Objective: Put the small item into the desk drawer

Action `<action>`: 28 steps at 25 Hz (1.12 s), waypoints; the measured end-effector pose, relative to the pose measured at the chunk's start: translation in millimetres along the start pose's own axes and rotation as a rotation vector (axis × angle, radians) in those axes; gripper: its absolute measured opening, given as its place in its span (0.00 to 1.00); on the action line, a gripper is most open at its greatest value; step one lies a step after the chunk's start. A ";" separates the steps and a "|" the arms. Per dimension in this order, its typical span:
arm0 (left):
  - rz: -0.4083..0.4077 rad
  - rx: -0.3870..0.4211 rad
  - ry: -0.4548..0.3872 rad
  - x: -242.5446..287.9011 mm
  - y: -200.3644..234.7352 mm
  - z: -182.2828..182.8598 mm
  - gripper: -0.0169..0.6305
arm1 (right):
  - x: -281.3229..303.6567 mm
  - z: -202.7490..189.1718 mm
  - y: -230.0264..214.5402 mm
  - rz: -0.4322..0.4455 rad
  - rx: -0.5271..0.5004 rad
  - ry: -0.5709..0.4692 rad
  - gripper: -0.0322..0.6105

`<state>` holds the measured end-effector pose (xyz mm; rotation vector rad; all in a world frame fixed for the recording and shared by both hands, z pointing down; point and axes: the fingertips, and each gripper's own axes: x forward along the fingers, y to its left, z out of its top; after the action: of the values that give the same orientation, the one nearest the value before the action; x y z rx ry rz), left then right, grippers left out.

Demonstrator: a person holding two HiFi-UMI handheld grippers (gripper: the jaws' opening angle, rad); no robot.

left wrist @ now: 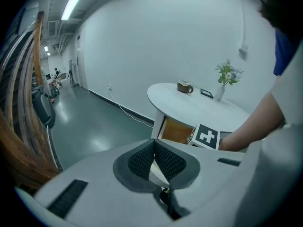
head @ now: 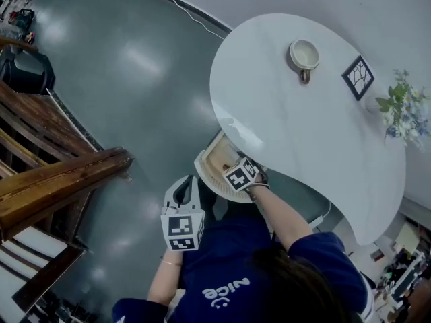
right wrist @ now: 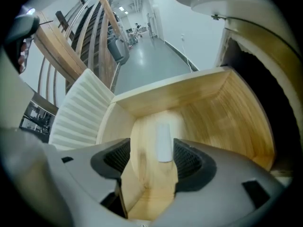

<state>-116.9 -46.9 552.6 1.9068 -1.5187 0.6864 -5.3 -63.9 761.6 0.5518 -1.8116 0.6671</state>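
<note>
The wooden drawer [head: 217,155] stands pulled out from under the white table [head: 289,120]. My right gripper [head: 232,169] hangs over it, pointing steeply down. In the right gripper view the right gripper [right wrist: 152,157] is open, and a small white item [right wrist: 164,142] lies on the drawer's floor [right wrist: 222,117] below the gap, touching neither pad. The left gripper [head: 182,191] is held off to the left of the drawer, close to the person's body. In the left gripper view its pads [left wrist: 166,161] meet at the tips with nothing between them, and the drawer [left wrist: 177,130] shows ahead.
On the table stand a mug [head: 304,54], a small framed picture [head: 357,77] and a vase of flowers [head: 402,110]. Wooden stair rails [head: 54,173] run along the left. The drawer has a ribbed white front [right wrist: 78,112]. Grey floor lies between the stairs and the table.
</note>
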 end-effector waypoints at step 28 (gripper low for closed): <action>-0.187 0.110 -0.089 17.4 -33.8 43.1 0.03 | -150.5 23.9 17.3 -0.087 0.262 -0.404 0.50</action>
<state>-78.9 -84.2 530.9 2.1559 -1.3578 0.6198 14.4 -59.4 609.5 0.9923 -2.0702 0.7794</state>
